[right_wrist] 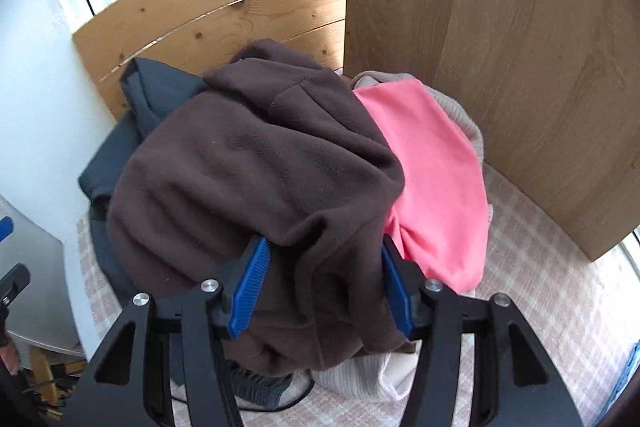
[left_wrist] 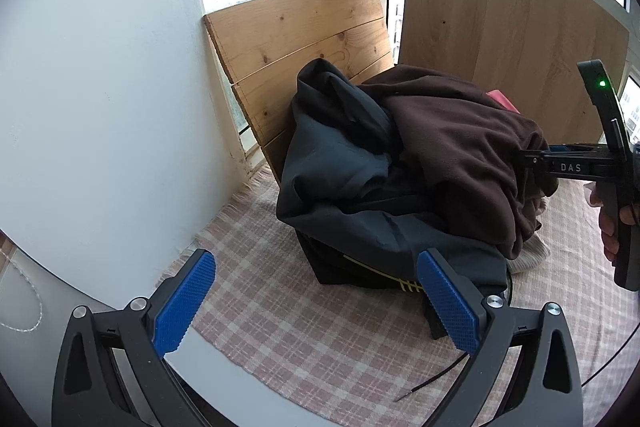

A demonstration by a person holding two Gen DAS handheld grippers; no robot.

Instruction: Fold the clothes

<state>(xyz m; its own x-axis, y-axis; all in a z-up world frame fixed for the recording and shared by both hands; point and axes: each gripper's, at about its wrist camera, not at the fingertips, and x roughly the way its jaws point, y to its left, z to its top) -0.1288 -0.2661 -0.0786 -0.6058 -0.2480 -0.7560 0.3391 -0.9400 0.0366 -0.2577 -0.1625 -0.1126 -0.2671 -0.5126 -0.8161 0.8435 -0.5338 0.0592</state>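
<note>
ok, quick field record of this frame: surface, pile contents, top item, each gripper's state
surface: pink plaid cloth
pile: brown fleece, dark grey garment, pink garment, cream knit
top item: brown fleece, draped over the others
backdrop: wooden boards leaning at the window
left gripper: open, holding nothing, short of the pile
right gripper: jaws apart around a fold of brown fleece; cannot tell if the pads pinch it

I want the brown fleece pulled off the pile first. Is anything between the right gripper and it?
No. The right gripper already straddles a fold of the brown fleece, which lies on top of the pile.
</note>
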